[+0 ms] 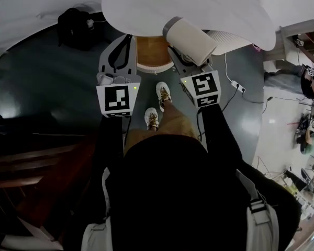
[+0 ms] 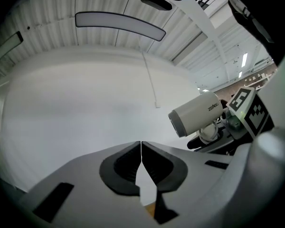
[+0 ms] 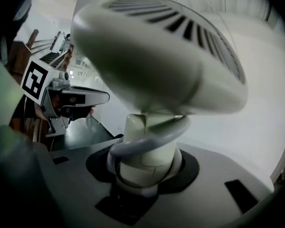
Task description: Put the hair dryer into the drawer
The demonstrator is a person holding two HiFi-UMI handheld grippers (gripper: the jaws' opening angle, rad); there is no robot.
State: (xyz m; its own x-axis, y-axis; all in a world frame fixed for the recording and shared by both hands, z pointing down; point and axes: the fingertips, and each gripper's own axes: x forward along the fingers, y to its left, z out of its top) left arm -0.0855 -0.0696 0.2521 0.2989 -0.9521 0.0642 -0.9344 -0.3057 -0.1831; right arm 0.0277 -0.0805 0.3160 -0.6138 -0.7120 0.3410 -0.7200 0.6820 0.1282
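My right gripper (image 1: pixel 182 54) is shut on the handle of the cream hair dryer (image 1: pixel 191 40), and the barrel points up and to the left in the head view. In the right gripper view the handle (image 3: pixel 145 151), with its grey cord looped round it, stands between the jaws under the vented body (image 3: pixel 156 51). My left gripper (image 1: pixel 121 40) is level beside it, shut and empty, its pads touching (image 2: pixel 141 146). It faces a white ribbed curved front (image 2: pixel 85 103) with a long slim bar (image 2: pixel 118 23). A brown wooden surface with a pale rim (image 1: pixel 152 54) lies between the grippers; whether it is the drawer I cannot tell.
A white round top (image 1: pixel 188 7) fills the upper head view. A black bag (image 1: pixel 76 27) sits on the dark floor at the left, and a power strip with cable (image 1: pixel 235 85) lies at the right. Dark wooden rails (image 1: pixel 42 177) are lower left. People (image 1: pixel 309 77) are far right.
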